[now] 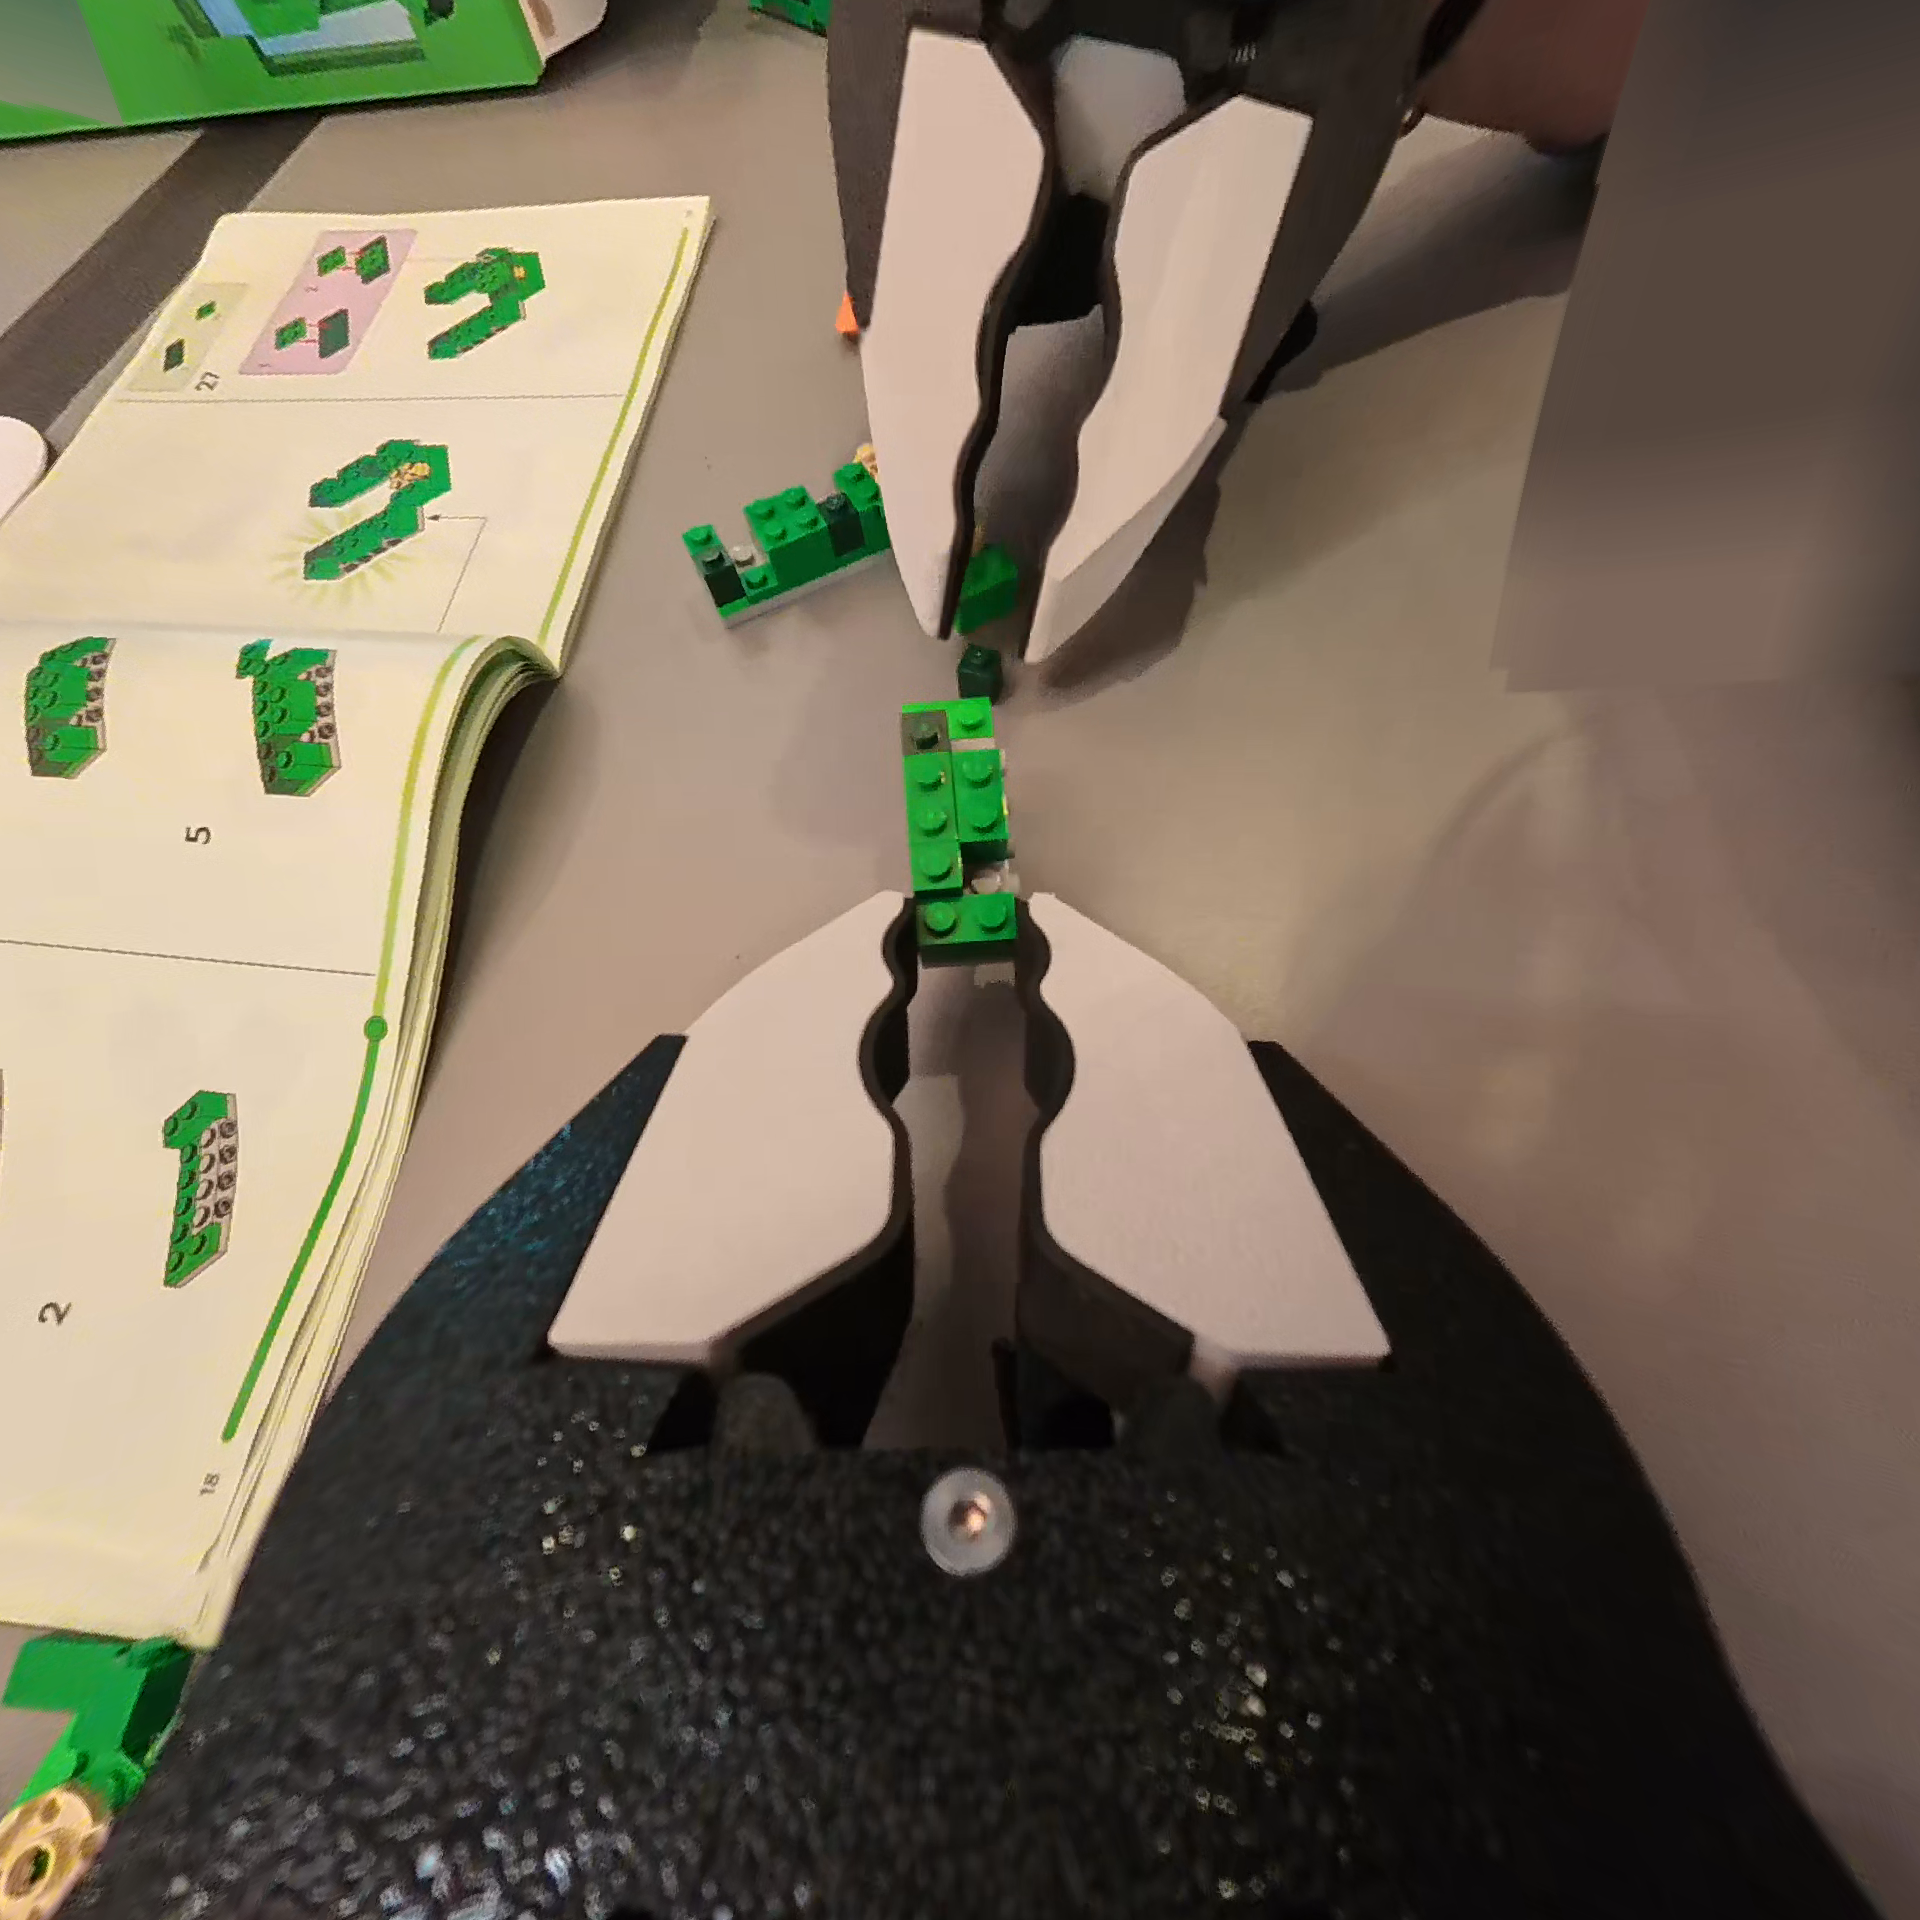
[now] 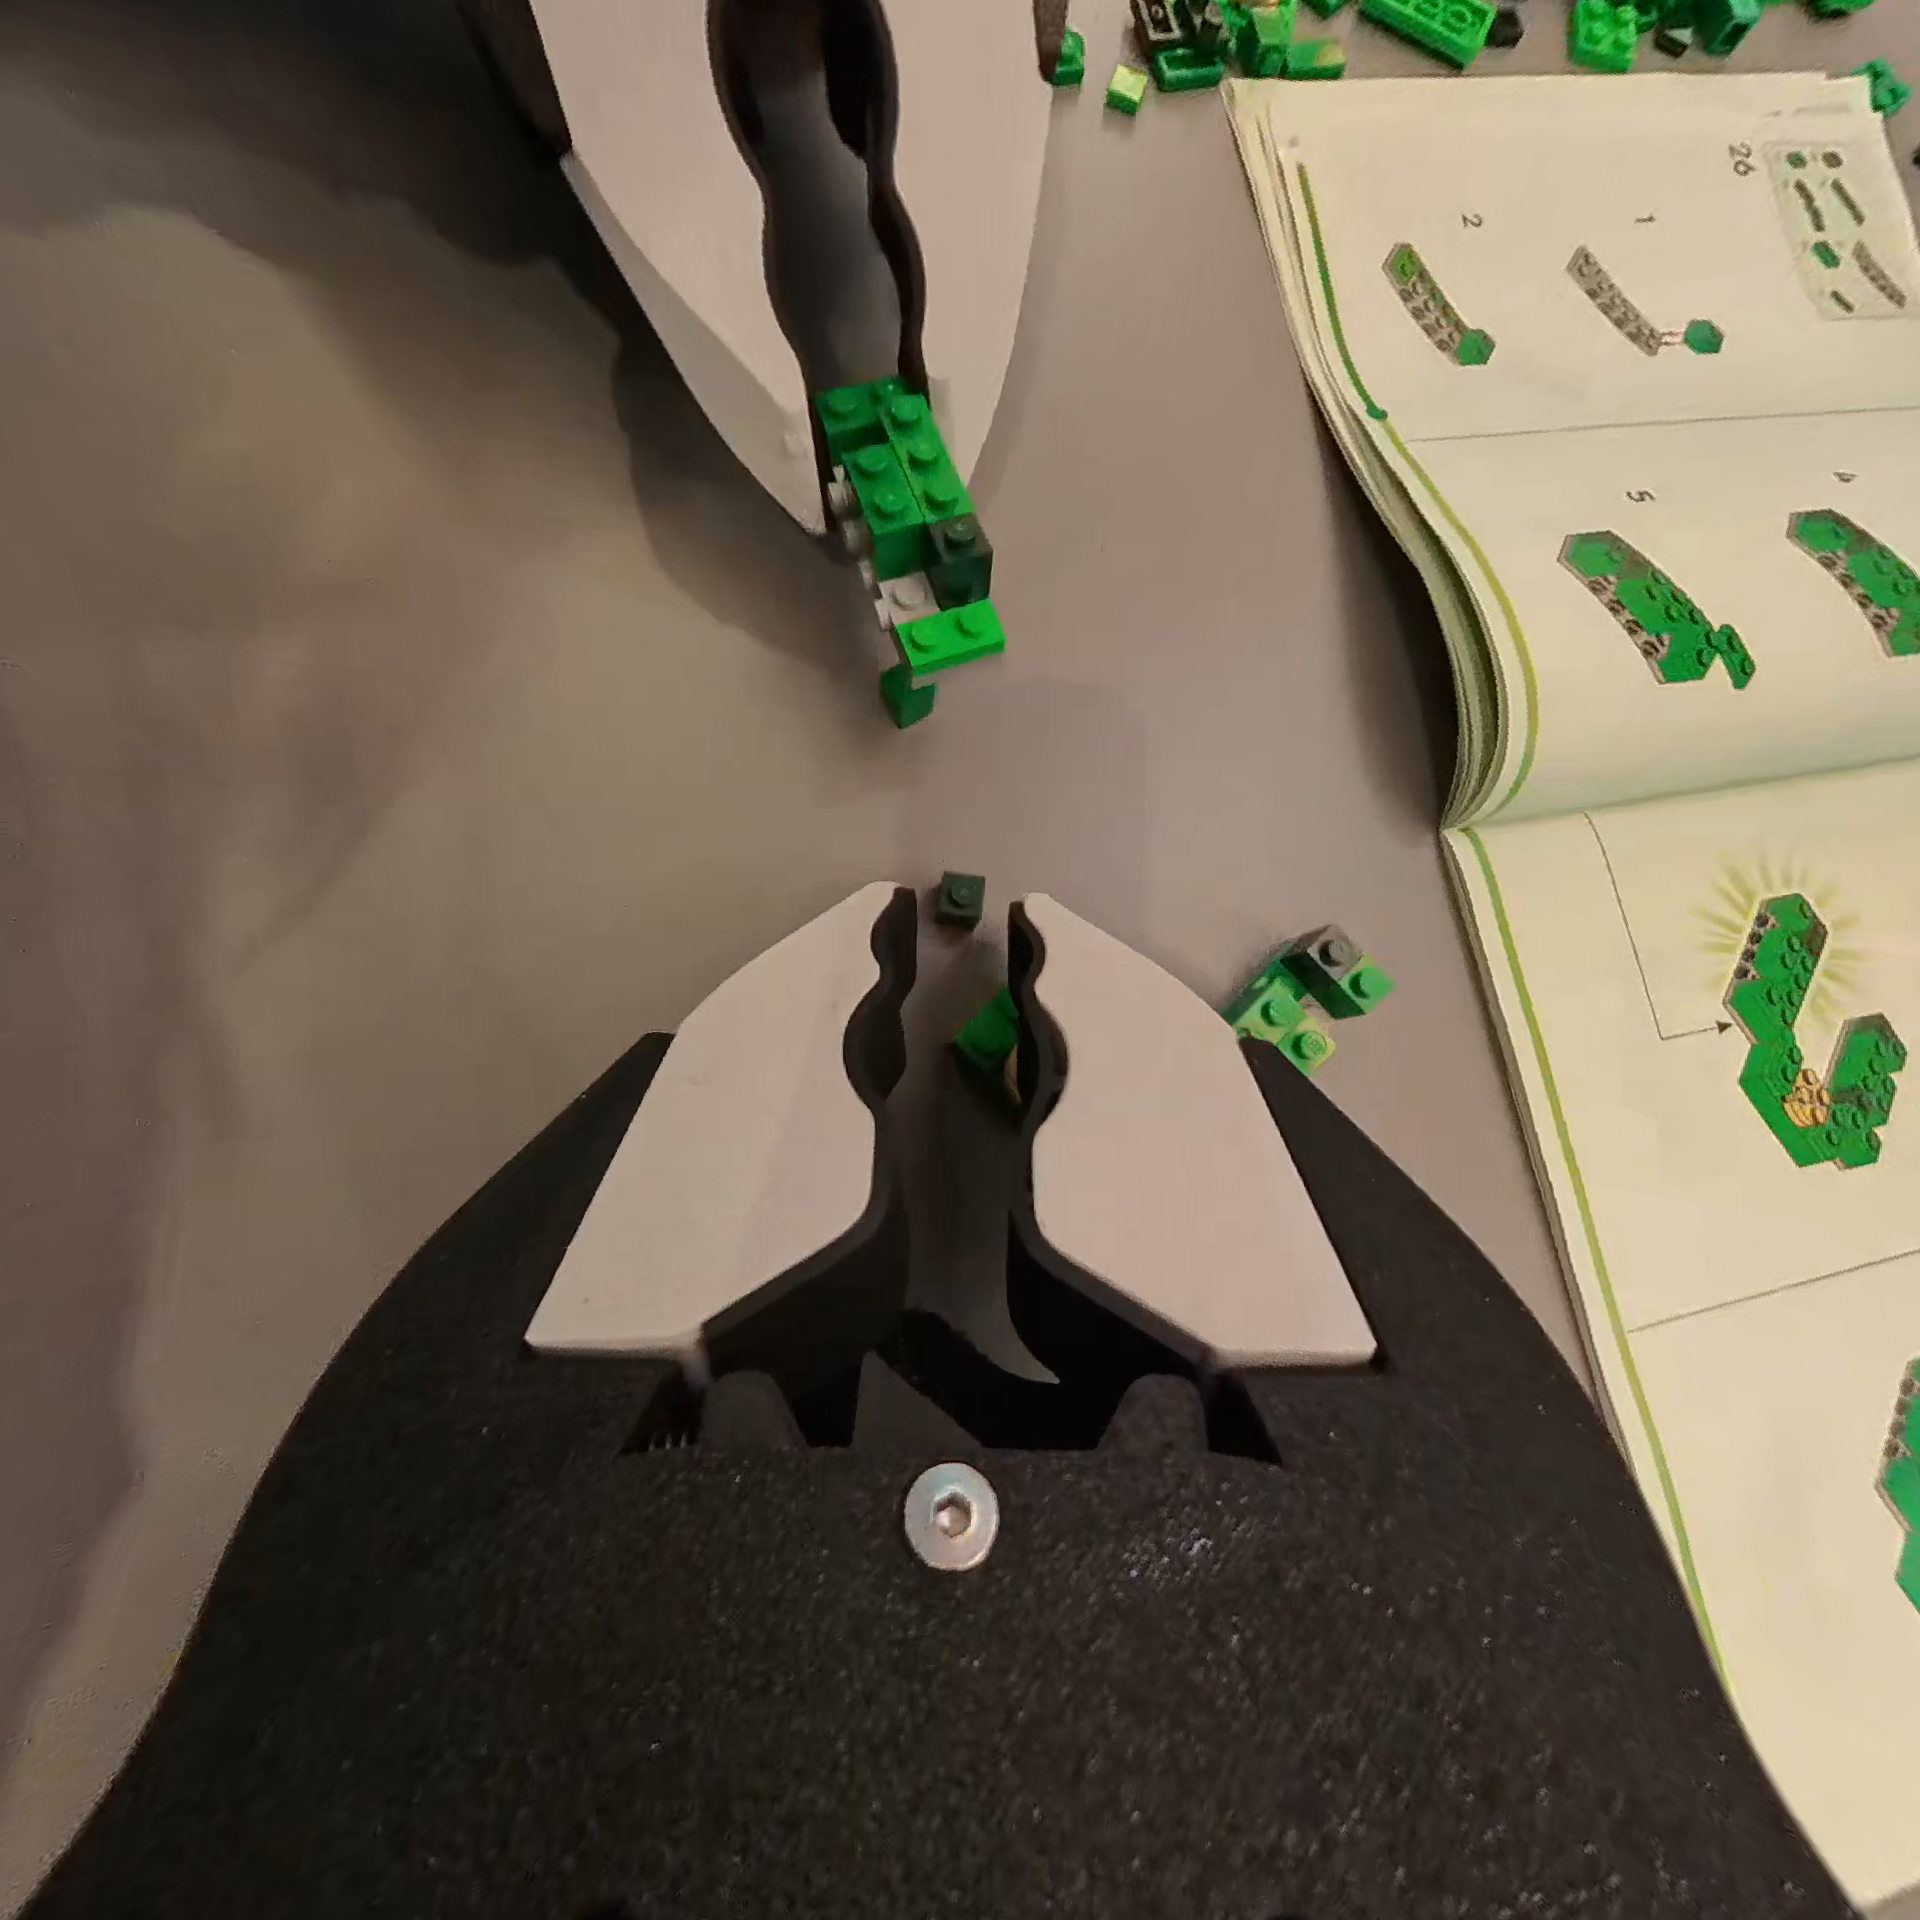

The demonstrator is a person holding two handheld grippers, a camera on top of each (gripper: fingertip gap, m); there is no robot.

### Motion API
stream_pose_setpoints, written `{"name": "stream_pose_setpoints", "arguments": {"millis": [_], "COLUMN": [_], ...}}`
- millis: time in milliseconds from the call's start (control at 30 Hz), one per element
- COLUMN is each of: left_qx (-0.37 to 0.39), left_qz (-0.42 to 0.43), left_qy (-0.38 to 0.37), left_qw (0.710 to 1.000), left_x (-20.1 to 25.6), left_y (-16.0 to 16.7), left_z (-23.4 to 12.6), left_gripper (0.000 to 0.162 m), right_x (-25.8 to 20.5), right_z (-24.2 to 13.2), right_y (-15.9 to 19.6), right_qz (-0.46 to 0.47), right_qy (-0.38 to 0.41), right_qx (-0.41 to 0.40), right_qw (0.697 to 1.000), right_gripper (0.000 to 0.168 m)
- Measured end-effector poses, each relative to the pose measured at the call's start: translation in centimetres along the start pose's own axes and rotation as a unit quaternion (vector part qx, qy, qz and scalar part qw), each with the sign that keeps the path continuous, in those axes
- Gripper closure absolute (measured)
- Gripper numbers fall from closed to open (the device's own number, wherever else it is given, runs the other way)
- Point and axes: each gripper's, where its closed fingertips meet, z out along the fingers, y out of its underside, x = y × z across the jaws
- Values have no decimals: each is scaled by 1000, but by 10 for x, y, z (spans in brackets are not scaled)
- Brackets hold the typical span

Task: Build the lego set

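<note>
My left gripper [image 1: 966, 914] is shut on the near end of a long green brick assembly [image 1: 956, 821], which it holds just above the grey table [image 1: 1351, 831]. In the right wrist view this gripper [image 2: 894, 468] comes in from the top with the assembly [image 2: 914, 499]. My right gripper [image 2: 961, 920] faces it, jaws a little apart. A small dark green one-stud brick [image 2: 960, 896] lies on the table right at its tips and also shows in the left wrist view [image 1: 979, 670]. A bright green brick [image 2: 987, 1034] sits tilted in the gap against one finger; I cannot tell if it is gripped.
An open instruction booklet [image 1: 312, 623] lies beside the work spot and also shows in the right wrist view [image 2: 1662, 623]. A second stepped green assembly [image 1: 790, 540] stands next to the right gripper. A green box [image 1: 312, 62] and several loose bricks [image 2: 1351, 31] lie at the edges.
</note>
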Motion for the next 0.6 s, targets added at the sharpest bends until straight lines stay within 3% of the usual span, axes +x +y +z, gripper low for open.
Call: {"name": "stream_pose_setpoints", "arguments": {"millis": [33, 367, 600], "left_qx": [2, 4, -5], "left_qz": [-2, 1, -5], "left_qy": [1, 2, -12], "left_qw": [1000, 1000, 1000], "left_x": [0, 1, -4], "left_y": [0, -2, 1], "left_z": [0, -2, 0], "left_gripper": [146, 146, 145], "right_x": [0, 1, 13], "right_z": [1, 4, -9], "right_y": [-1, -3, -30], "right_qz": [-4, -18, -75], "right_qy": [1, -15, -12], "right_qx": [-1, -20, 15], "right_qw": [1000, 1000, 997], "right_gripper": [153, 161, 161]}}
